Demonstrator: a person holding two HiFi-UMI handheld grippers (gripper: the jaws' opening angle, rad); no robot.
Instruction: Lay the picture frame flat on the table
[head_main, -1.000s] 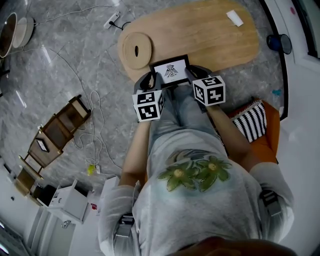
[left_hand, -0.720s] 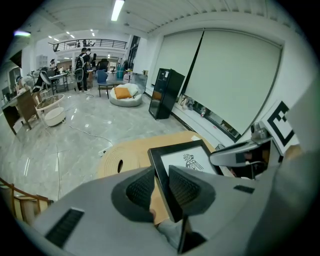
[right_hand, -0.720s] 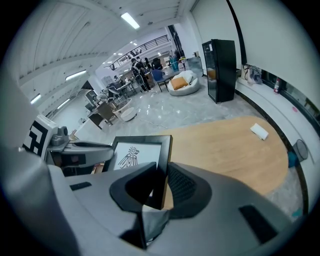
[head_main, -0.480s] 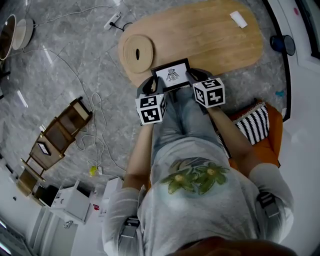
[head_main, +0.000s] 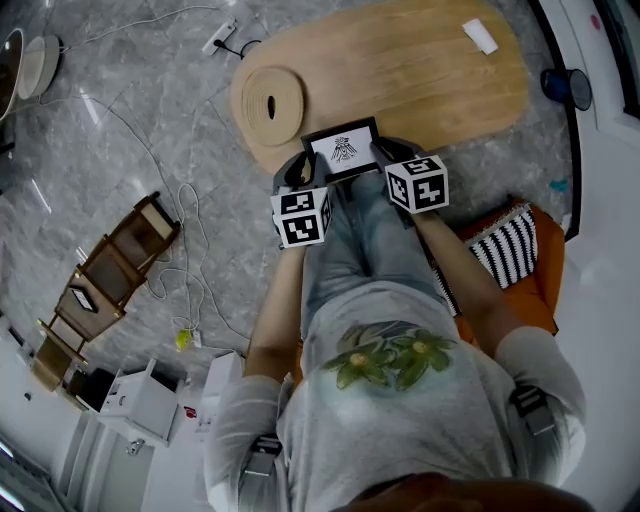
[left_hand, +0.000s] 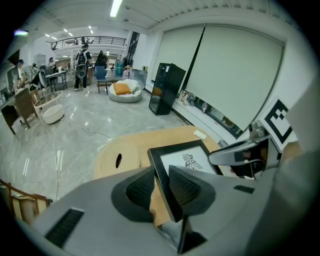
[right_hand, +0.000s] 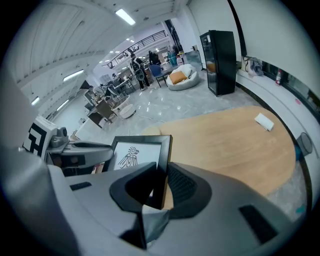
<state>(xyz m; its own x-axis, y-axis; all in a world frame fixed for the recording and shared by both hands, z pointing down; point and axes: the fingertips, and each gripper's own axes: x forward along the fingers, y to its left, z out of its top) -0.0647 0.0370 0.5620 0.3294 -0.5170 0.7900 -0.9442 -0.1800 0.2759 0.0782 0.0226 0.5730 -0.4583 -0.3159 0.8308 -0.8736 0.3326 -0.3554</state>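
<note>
Black rectangular picture frame (head_main: 342, 150) gripped at both sides.
Left gripper (left_hand: 162, 189) pinches its left edge, right gripper (right_hand: 161, 186) its right edge.

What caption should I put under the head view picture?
Left gripper and right gripper hold a picture frame by its sides at the wooden table's edge.

Setting: large open-plan lab or workshop hall. Evidence: polished grey marble floor (left_hand: 75, 122), ceiling strip lights (left_hand: 116, 7), railed mezzanine (left_hand: 95, 39), people (left_hand: 82, 54) standing among distant workbenches, beanbag seat (left_hand: 125, 93), tall black cabinet (left_hand: 166, 87), roller blinds (left_hand: 240, 75) along the wall, oval wooden table (head_main: 420, 70), loose cables (head_main: 188, 215) on the floor
</note>
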